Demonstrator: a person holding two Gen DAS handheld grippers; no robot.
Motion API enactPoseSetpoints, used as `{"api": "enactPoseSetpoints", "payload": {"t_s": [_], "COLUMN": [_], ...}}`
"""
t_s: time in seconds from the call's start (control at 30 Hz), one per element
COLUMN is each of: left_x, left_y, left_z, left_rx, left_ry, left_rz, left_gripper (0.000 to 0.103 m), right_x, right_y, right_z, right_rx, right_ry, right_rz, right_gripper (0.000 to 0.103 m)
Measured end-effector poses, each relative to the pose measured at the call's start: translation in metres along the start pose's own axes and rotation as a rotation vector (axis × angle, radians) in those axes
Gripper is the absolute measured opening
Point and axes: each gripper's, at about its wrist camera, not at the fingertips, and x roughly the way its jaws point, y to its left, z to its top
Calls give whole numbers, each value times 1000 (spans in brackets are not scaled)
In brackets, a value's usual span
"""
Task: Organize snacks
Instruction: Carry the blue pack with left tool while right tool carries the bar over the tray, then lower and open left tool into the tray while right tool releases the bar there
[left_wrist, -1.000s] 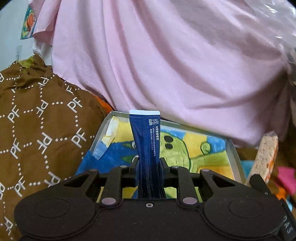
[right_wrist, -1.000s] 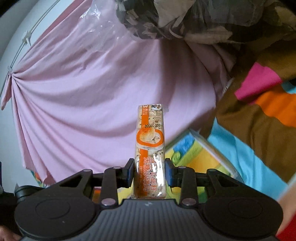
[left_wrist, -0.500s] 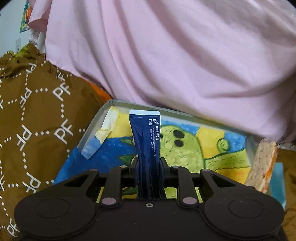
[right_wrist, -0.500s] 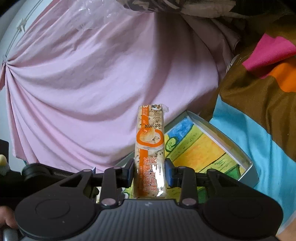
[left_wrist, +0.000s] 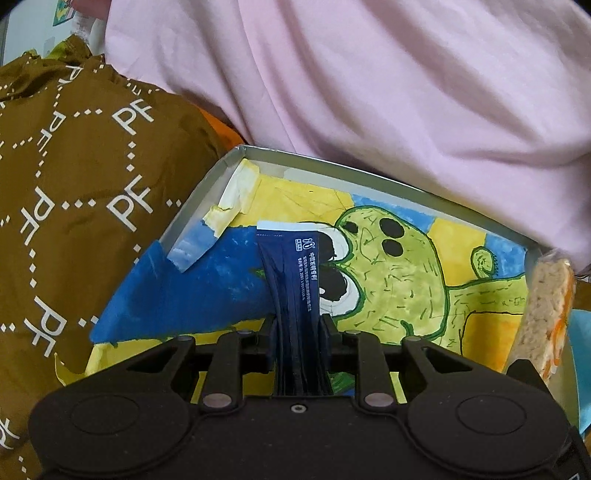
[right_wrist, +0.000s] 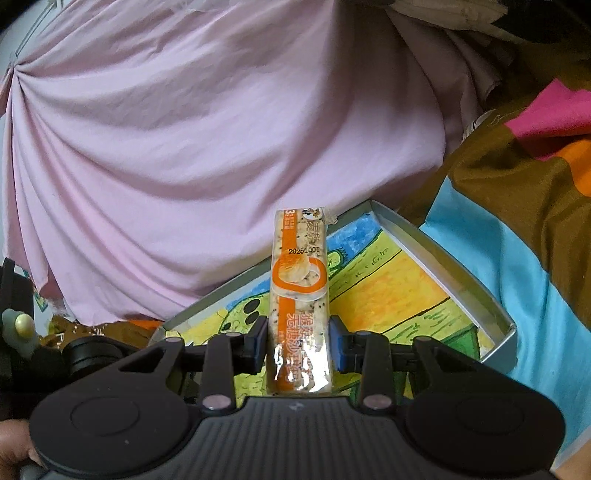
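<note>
Our left gripper (left_wrist: 298, 325), its jaws opening, has the dark blue sachet (left_wrist: 291, 280) between them above the painted tray (left_wrist: 192, 214); at three o'clock, our right gripper (right_wrist: 298, 343) clamps the orange snack bar (right_wrist: 299, 295) over that tray's edge.

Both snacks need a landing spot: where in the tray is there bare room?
The whole tray floor is bare: blue patch by the left wall, yellow by the right wall. Pink cloth crowds the far rim.
</note>
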Motion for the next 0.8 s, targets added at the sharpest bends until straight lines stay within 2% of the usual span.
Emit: {"api": "enactPoseSetpoints", "payload": {"t_s": [0.13, 0.3, 0.43, 0.5, 0.57, 0.6, 0.67, 0.8], "left_x": [0, -4, -17, -28, -40, -48, -64, -93], "left_y": [2, 6, 12, 15, 16, 17, 18, 21], "left_z": [-1, -1, -1, -1, -2, -2, -2, -1], "left_rx": [-1, -14, -34, -39, -33, -29, -26, -11], "left_ry": [8, -3, -34, -69, -110, -133, -177, -228], "left_rz": [-3, -6, -8, -2, 18, 27, 39, 34], "left_gripper": [33, 55, 71, 82, 90, 96, 101, 102], "right_x": [1, 0, -5, -11, -21, -27, -39, -65], "right_y": [3, 2, 6, 9, 14, 17, 23, 32], "right_z": [0, 0, 2, 6, 10, 13, 18, 25], "right_rx": [-15, -15, -38, -59, -96, -115, -144, -182], "right_ry": [2, -8, -23, -36, -57, -69, -90, -129], "right_rz": [-7, 4, 2, 2, -1, -4, -13, -24], "right_gripper": [39, 43, 64, 70, 84, 86, 91, 100]}}
